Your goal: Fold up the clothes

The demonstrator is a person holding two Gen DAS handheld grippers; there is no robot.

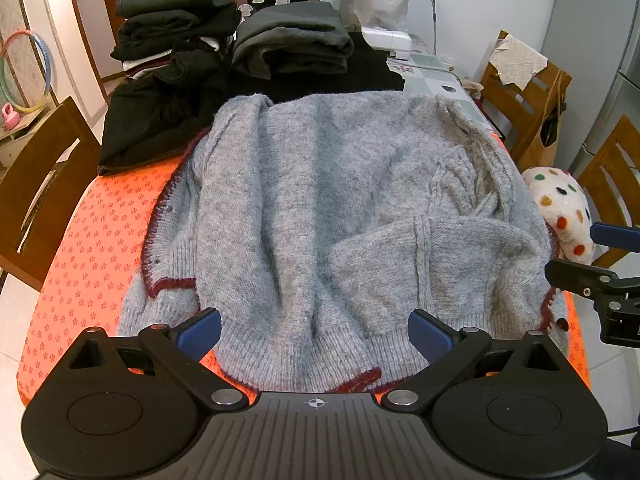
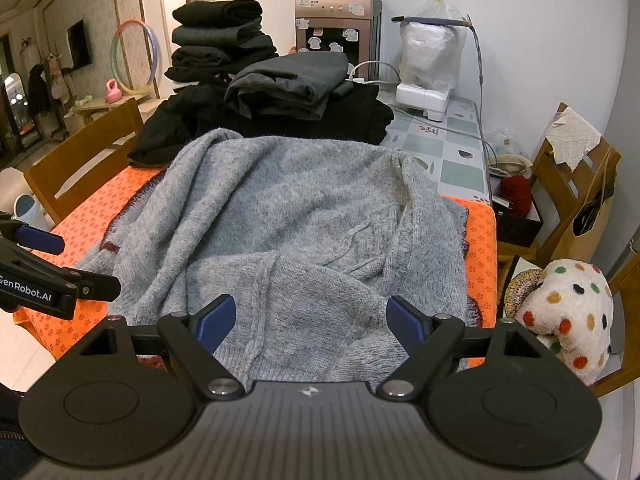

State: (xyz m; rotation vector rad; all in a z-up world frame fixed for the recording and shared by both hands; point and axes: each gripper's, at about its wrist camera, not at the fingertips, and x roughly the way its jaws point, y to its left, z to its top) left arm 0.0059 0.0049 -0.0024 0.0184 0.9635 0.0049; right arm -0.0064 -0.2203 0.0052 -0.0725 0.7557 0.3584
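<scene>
Lying rumpled, grey cardigan [image 1: 320, 208] w/ maroon trim, seemingly half-folded.

White walls [image 2: 520, 20]; wooden chairs [image 2: 80, 148] around worktop [image 2: 480, 236] with orange cloth; water dispenser [image 2: 338, 28] behind; hoop [image 2: 134, 56] at left wall.
</scene>
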